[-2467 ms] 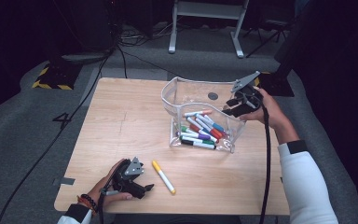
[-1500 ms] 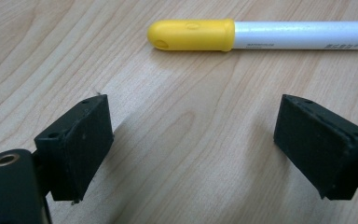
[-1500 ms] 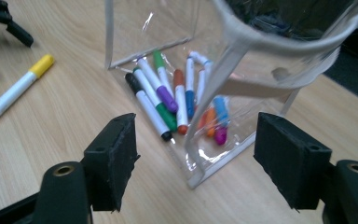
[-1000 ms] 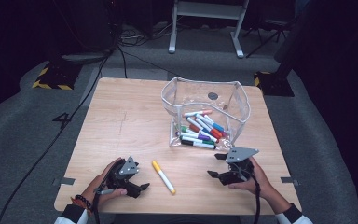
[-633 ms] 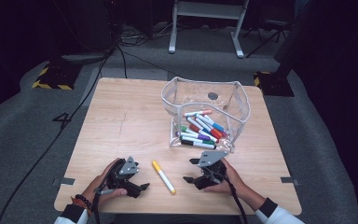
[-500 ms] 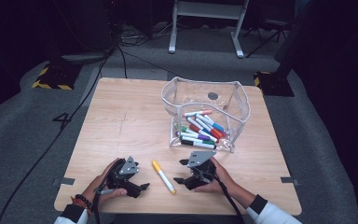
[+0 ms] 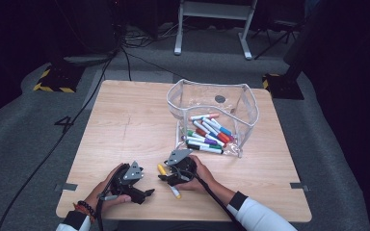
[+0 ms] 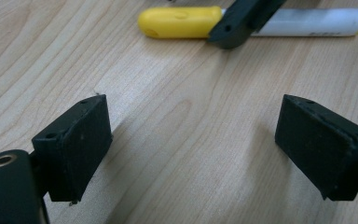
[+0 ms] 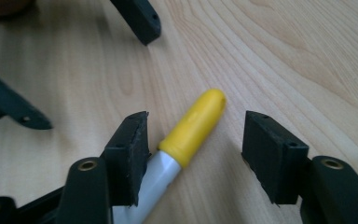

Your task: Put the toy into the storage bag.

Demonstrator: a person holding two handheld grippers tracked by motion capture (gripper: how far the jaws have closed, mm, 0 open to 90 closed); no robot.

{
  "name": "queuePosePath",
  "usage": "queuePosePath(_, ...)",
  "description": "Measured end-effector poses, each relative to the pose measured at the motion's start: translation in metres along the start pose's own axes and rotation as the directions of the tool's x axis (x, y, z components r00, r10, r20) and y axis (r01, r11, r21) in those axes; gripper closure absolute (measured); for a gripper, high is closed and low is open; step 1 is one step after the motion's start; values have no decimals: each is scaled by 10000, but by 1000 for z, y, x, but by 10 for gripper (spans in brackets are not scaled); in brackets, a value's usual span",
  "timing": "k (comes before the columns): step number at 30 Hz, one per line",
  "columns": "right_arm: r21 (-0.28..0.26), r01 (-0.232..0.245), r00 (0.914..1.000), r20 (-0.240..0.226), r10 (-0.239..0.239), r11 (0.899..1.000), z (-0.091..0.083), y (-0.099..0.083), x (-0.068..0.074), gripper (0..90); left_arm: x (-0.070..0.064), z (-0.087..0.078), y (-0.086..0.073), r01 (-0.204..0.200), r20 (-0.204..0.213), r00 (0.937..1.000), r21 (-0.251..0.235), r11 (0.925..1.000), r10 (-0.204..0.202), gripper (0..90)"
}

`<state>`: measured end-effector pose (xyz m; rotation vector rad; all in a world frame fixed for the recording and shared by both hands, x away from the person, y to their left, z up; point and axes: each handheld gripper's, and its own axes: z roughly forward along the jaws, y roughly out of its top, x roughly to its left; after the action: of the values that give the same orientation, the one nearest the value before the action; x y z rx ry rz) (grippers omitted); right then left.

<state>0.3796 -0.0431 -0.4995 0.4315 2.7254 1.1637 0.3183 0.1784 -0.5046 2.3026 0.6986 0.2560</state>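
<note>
A marker with a yellow cap and white barrel [image 7: 174, 189] lies flat near the table's front edge. My right gripper [image 7: 165, 176] is lowered over its capped end, open, a jaw on each side of the marker [image 9: 193, 128]; the cap lies closer to the left jaw. Whether a jaw touches it I cannot tell. My left gripper [image 7: 145, 193] rests open on the wood just left of it, nothing between its jaws [image 8: 193, 140]. In the left gripper view the yellow marker [image 8: 182, 21] lies ahead, with a tip of the right gripper [image 8: 240, 21] over it.
A clear plastic bin [image 7: 248, 102] stands at the back right of the wooden table [image 7: 125, 120], holding several coloured markers [image 7: 207, 137]. In the right gripper view the left gripper's jaw tips [image 9: 140, 18] sit close ahead. Cables trail off the front edge.
My right gripper left the clear bin, came down to the table's front edge and slid left onto the yellow marker. The left gripper stayed put.
</note>
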Motion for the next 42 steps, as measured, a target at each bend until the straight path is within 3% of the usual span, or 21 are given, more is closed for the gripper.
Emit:
queuePosePath(2,-2,-138,9999,-31,138,9999,0,0,-2,513,0,0,0,-2,0,10000,0,10000,2,110)
queuePosePath(8,63,74,9998,-178,-72,10000,-9,-5,-5,731,0,0,0,-3,-2,10000,-2,10000,3,110)
queuePosePath(11,73,190,9991,-389,-187,9998,-20,-16,-9,742,0,0,0,-6,-10,10000,-1,10000,6,110)
queuePosePath(15,395,76,9998,-212,-68,9992,-43,-34,-18,744,0,0,0,-6,-4,10000,-2,10000,6,110)
queuePosePath(24,539,-231,9997,75,227,9983,-95,-81,-34,746,0,0,0,-5,0,10000,-5,10000,5,109)
queuePosePath(28,603,-315,9994,171,306,9977,-108,-92,-36,747,0,0,0,-5,0,10000,-6,10000,5,109)
queuePosePath(34,-66,-664,9973,298,665,9978,-130,-96,-43,747,0,0,0,-5,0,10000,-4,10000,5,109)
queuePosePath(42,-1165,-683,9951,626,759,9908,-165,-91,-49,747,0,0,0,-4,-1,10000,-4,10000,4,109)
